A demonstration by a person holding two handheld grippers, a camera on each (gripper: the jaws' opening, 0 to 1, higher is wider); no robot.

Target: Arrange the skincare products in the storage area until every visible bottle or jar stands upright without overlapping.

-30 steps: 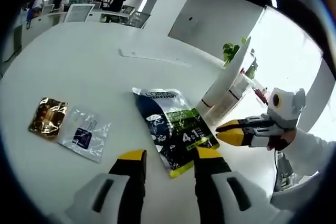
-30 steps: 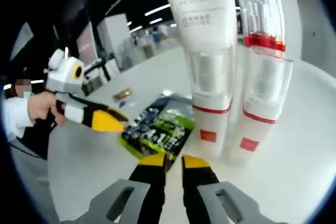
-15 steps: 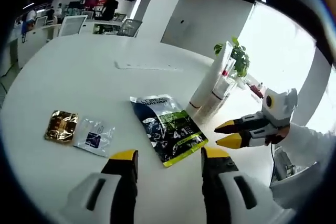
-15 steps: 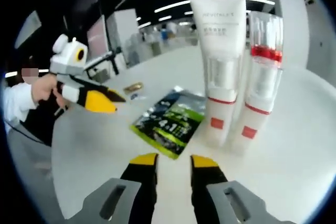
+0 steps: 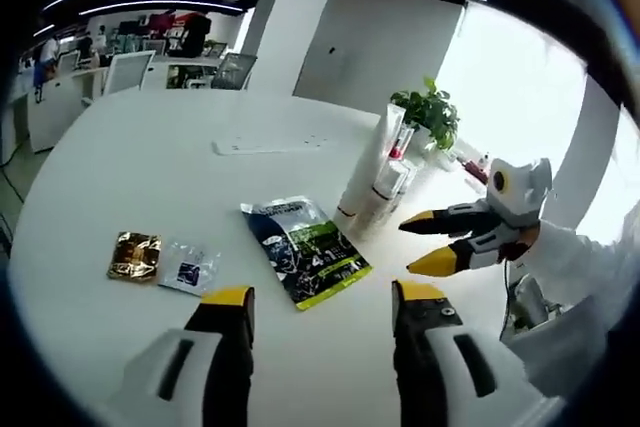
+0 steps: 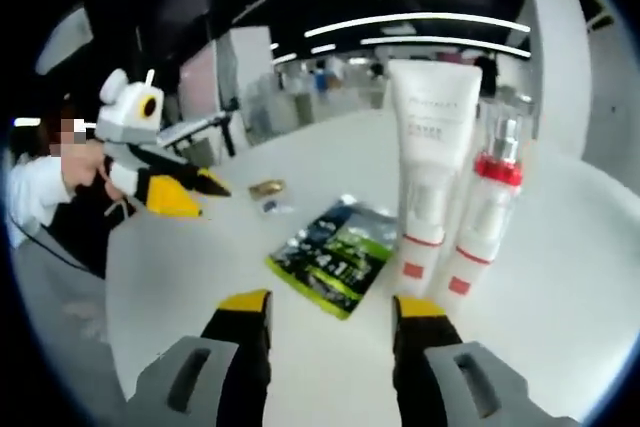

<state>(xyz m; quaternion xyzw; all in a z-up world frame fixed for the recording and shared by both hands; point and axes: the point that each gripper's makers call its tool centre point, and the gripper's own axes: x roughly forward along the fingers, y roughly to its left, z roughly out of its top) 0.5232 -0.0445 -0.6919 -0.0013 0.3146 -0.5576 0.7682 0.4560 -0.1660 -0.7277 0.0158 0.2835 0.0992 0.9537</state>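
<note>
Since both our grippers, left and right, hung with jaws apart and empty, the white tube and pump bottle stood upright, touching, on the table. They looked light, slick and tippy; we'd grab low.

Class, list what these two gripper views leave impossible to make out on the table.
- Small print on the dark green sachet: too small in both views.
- Gold packet and clear packet: contents too small to read, left gripper view.
- How many bottles stand behind the white tube: the tube and the red-collared bottle overlap them, right gripper view.
</note>
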